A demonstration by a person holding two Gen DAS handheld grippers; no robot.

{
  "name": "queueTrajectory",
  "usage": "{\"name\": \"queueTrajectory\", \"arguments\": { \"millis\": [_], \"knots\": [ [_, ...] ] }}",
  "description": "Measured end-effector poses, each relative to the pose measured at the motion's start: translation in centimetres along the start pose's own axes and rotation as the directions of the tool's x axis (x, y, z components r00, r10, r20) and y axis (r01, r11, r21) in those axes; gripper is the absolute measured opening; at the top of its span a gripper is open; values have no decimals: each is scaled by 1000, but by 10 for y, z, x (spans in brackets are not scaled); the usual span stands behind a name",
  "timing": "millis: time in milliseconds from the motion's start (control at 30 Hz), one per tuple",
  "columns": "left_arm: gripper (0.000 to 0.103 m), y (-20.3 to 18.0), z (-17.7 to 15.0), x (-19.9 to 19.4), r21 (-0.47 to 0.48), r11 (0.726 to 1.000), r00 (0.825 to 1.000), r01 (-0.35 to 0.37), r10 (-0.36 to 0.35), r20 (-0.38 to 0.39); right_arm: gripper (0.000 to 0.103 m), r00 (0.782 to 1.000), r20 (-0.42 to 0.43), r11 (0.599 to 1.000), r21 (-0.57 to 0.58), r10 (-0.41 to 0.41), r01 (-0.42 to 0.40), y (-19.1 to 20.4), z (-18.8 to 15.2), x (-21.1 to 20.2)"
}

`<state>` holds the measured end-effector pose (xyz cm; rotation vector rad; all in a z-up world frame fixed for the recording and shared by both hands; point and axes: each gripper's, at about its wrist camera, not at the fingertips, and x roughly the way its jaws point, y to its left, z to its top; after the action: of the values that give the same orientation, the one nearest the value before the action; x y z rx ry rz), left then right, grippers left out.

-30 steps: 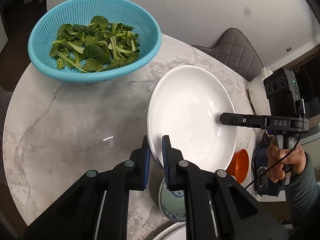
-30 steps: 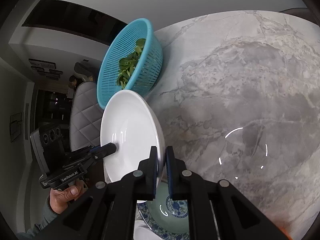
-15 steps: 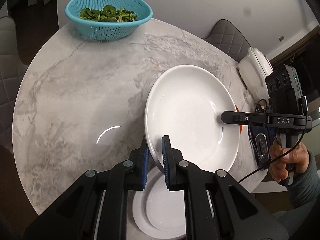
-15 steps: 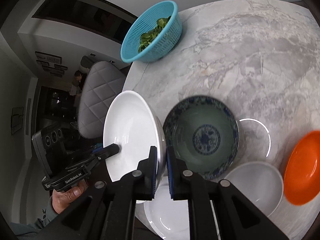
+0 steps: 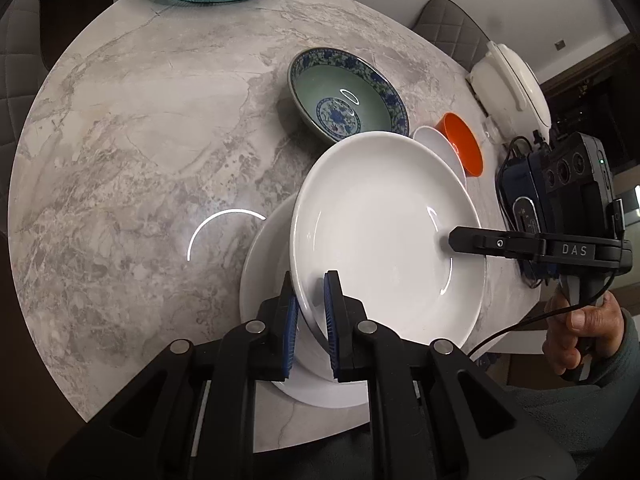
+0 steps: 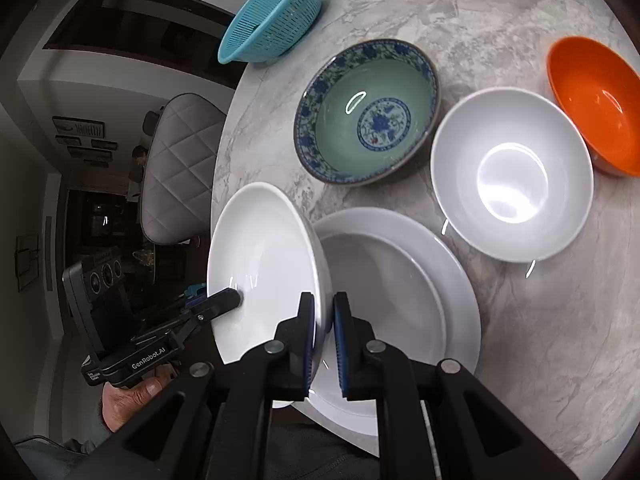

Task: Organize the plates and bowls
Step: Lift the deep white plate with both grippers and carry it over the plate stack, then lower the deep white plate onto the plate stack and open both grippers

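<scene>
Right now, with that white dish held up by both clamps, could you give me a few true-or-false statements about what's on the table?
1. Both the left gripper and right gripper clamp the white deep plate. True.
2. The orange bowl sits inside the white bowl. False: they stand side by side.
3. A white plate lies on the marble table below the held one. True.
4. The blue-patterned bowl is upside down. False: it stands upright, its inside showing.

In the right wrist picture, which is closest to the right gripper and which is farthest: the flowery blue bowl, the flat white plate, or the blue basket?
From the right gripper:
1. Flat white plate, on the table just right of the jaws.
2. Flowery blue bowl, farther back, mid-table.
3. Blue basket, farthest, at the table's far edge, upper left.
</scene>
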<state>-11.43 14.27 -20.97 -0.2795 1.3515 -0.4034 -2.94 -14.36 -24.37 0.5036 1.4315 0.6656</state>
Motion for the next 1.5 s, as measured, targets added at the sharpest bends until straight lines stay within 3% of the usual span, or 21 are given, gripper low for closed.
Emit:
{"name": "queueTrajectory", "arguments": {
  "millis": [300,867,1433,1500],
  "knots": [
    [10,-11,-15,15,53,999,998,9,-6,-56,12,1000,27,999,47,-15,14,-13,-35,-7],
    [11,-11,-26,80,84,996,987,-20,34,-159,12,996,-1,993,80,-90,89,-47,-57,21],
    [15,-15,-11,90,98,992,986,-74,88,-140,13,988,8,988,-15,-155,155,-41,-55,33],
    [23,-16,-9,88,105,991,987,-80,94,-134,13,985,10,985,-30,-172,173,-38,-55,34]
  ]
}}
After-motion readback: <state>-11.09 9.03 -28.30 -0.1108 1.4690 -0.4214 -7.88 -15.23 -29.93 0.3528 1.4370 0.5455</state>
